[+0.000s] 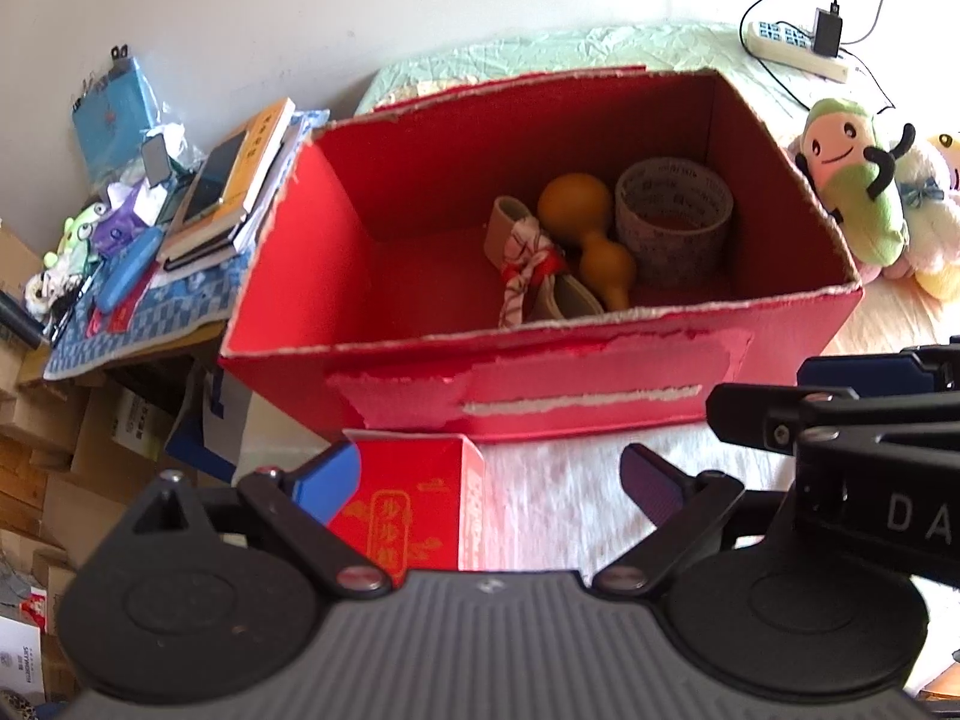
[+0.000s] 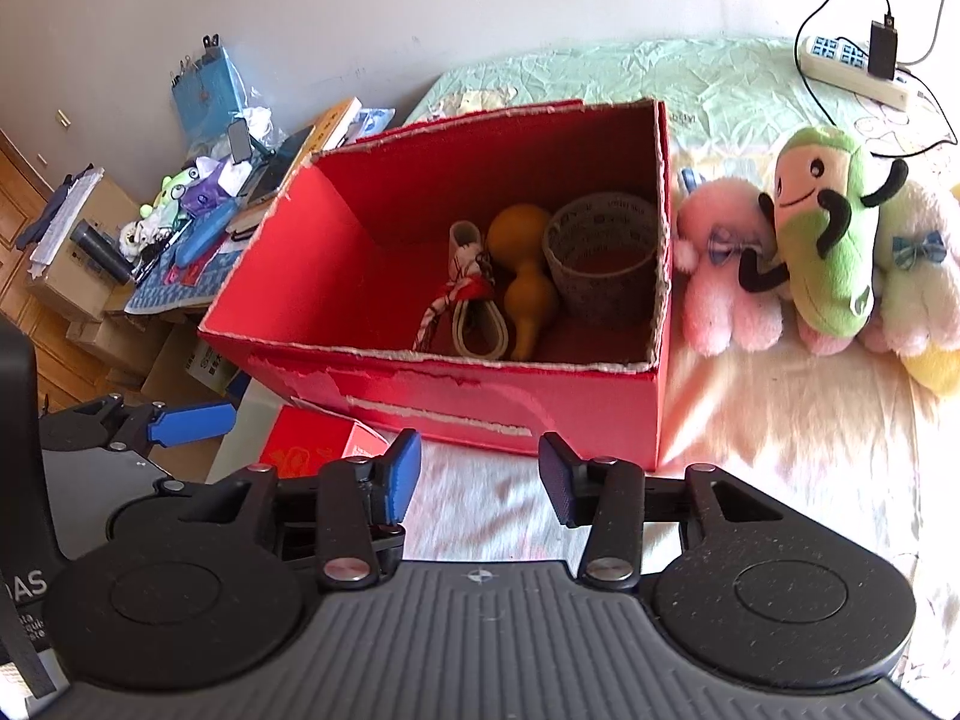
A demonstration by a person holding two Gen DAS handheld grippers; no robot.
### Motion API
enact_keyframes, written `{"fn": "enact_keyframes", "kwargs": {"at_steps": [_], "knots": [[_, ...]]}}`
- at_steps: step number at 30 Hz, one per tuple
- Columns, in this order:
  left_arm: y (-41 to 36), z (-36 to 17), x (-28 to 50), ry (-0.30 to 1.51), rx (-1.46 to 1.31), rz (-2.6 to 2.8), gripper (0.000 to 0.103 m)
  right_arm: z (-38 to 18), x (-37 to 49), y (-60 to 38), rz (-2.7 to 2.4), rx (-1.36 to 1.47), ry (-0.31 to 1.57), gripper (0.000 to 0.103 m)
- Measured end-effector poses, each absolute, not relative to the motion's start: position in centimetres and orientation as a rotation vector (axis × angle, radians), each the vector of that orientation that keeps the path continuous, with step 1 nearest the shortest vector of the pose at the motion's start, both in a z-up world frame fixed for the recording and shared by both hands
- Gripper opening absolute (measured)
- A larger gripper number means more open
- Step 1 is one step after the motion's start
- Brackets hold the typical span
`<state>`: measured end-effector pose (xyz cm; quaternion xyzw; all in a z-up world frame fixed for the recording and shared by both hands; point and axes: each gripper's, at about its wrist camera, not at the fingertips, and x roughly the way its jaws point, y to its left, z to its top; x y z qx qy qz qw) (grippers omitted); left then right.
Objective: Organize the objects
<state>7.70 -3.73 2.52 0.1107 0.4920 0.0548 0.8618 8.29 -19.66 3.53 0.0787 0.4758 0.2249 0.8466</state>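
While both grippers hover before the red cardboard box (image 1: 540, 372), the left gripper (image 1: 489, 480) gapes wide over a small red carton (image 1: 408, 510). The right gripper (image 2: 477, 474) stands parted, pinching nothing.

right gripper body (image 1: 918, 516): "DA" | left gripper body (image 2: 24, 585): "AS"

Left wrist cam looked steeply down along its fingers from the bed's (image 1: 564, 492) near edge, close to the red box's (image 1: 540, 384) front wall, small red carton (image 1: 414, 504) right under the lens. Right wrist cam sat just beside it, same heading, slightly farther back and further right. Both shared the box interior, the plush toys (image 2: 822, 240), the cluttered side table (image 2: 180, 282) and the power strip (image 2: 852, 66).
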Motion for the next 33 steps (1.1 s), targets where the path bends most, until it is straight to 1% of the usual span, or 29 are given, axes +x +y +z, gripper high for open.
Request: {"fn": "enact_keyframes", "kwargs": {"at_steps": [8,11,15,17,19,21,24,33], "knots": [[-3.8,1.3,7.7,1.063,0.237,0.111,0.095,2.5,8.3,-19.5,0.464,0.174,1.048,0.048],[-3.5,1.0,7.8,1.071,0.234,0.111,0.099,2.1,8.3,-19.3,0.456,0.172,1.062,0.048],[-3.0,0.7,7.8,1.076,0.234,0.108,0.099,1.9,8.5,-18.9,0.457,0.168,1.077,0.048],[-2.6,0.6,7.9,1.079,0.230,0.112,0.099,1.8,8.5,-18.6,0.459,0.167,1.080,0.050],[-2.2,0.4,8.0,1.084,0.224,0.116,0.100,1.7,8.6,-18.3,0.459,0.167,1.082,0.056],[-1.7,0.3,8.0,1.086,0.222,0.118,0.100,1.6,8.8,-18.0,0.458,0.168,1.085,0.058],[-0.9,0.2,7.9,1.087,0.221,0.125,0.102,1.4,9.1,-17.4,0.469,0.176,1.102,0.058],[1.7,-0.6,7.6,1.109,0.188,0.144,0.102,0.6,9.6,-15.0,0.508,0.188,1.153,0.059]]}}
